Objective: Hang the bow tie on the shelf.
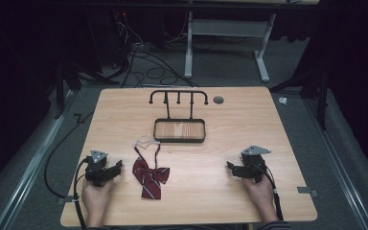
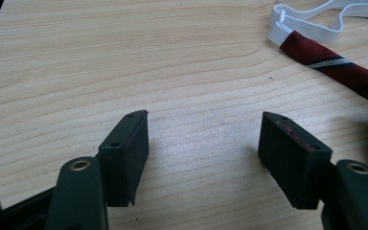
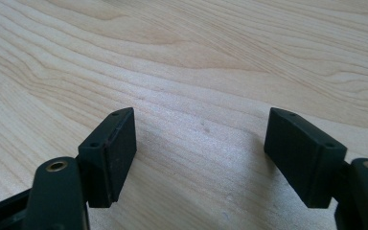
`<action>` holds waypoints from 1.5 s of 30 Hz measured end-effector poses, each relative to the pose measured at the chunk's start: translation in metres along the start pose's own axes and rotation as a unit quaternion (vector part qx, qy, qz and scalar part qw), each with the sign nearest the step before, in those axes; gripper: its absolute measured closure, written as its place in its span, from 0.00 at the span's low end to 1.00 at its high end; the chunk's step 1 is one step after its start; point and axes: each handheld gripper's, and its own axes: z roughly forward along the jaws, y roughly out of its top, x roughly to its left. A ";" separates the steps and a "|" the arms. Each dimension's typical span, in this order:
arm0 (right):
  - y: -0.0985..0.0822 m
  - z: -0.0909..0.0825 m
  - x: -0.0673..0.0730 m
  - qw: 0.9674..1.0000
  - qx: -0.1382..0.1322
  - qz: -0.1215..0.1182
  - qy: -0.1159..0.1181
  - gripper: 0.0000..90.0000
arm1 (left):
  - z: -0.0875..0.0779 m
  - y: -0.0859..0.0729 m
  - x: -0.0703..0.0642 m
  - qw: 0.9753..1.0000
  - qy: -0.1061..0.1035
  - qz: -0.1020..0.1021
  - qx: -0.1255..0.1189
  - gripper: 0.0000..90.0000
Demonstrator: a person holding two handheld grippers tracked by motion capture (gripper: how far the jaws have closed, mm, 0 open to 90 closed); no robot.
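One bow tie lies just beside the left gripper.

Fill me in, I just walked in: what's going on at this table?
A person holds a gripper in each hand, both resting near the table's front edge. The left gripper and right gripper are both open with nothing between the jaws. A red striped bow tie with a white strap lies between them, nearer the left one, untouched. Behind it stands a black hook rack with nothing hanging on it.
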 end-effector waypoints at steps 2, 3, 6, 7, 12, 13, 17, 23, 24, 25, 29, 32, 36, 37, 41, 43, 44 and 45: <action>0.000 0.000 0.000 1.000 0.000 0.000 0.000 0.31 | 0.000 0.000 0.000 1.000 0.000 0.000 0.000 0.39; 0.000 0.000 0.000 1.000 0.000 0.000 0.000 0.31 | 0.000 0.000 0.000 1.000 0.000 0.001 0.001 0.39; 0.000 0.000 0.000 1.000 0.000 0.001 -0.001 0.31 | 0.000 0.000 0.000 1.000 0.000 0.003 0.001 0.38; 0.000 0.000 0.000 1.000 0.000 0.001 -0.001 0.31 | 0.000 0.000 0.000 1.000 -0.001 0.003 0.001 0.38; 0.000 0.000 0.000 1.000 0.000 0.001 -0.001 0.31 | 0.000 0.000 0.002 1.000 -0.011 -0.002 0.000 0.35; 0.000 0.000 0.000 1.000 0.000 0.001 -0.001 0.31 | 0.000 0.000 0.002 1.000 -0.011 -0.002 0.000 0.35; 0.000 0.000 0.000 1.000 0.000 0.001 -0.001 0.31 | 0.001 0.001 -0.001 1.000 -0.005 0.008 0.004 0.33; 0.000 0.000 0.000 1.000 0.000 0.001 -0.001 0.31 | 0.001 0.001 -0.001 1.000 -0.007 0.008 0.004 0.33; 0.000 0.000 0.000 1.000 0.000 0.002 -0.001 0.31 | 0.001 0.001 -0.001 1.000 -0.007 0.009 0.004 0.33; 0.000 0.000 0.000 1.000 0.000 0.001 -0.001 0.31 | 0.001 0.001 -0.001 1.000 -0.007 0.008 0.004 0.33; 0.000 0.000 0.000 1.000 0.000 0.001 -0.001 0.31 | 0.000 0.001 -0.002 1.000 -0.001 0.003 0.007 0.33; 0.000 0.000 0.000 1.000 0.001 0.001 -0.001 0.31 | 0.000 0.003 -0.005 1.000 0.006 -0.001 0.011 0.39; 0.000 0.000 0.000 1.000 0.001 0.000 0.000 0.31 | -0.002 0.003 -0.008 1.000 0.000 0.000 0.010 0.41; 0.000 0.000 0.000 1.000 0.001 0.000 -0.001 0.31 | -0.003 0.003 -0.008 1.000 -0.001 0.000 0.011 0.42; 0.000 0.000 0.000 1.000 0.001 0.001 -0.001 0.31 | -0.008 0.004 -0.006 1.000 -0.014 -0.012 -0.001 0.42; 0.000 0.000 0.000 1.000 0.001 0.001 0.000 0.31 | -0.012 0.006 -0.006 1.000 -0.018 -0.012 0.000 0.42; 0.000 0.000 0.000 1.000 0.000 0.001 0.000 0.31 | -0.013 0.007 -0.005 1.000 -0.018 -0.010 0.000 0.42; 0.000 0.000 0.001 1.000 0.001 0.002 0.000 0.31 | -0.014 0.007 -0.006 1.000 -0.020 -0.010 -0.002 0.42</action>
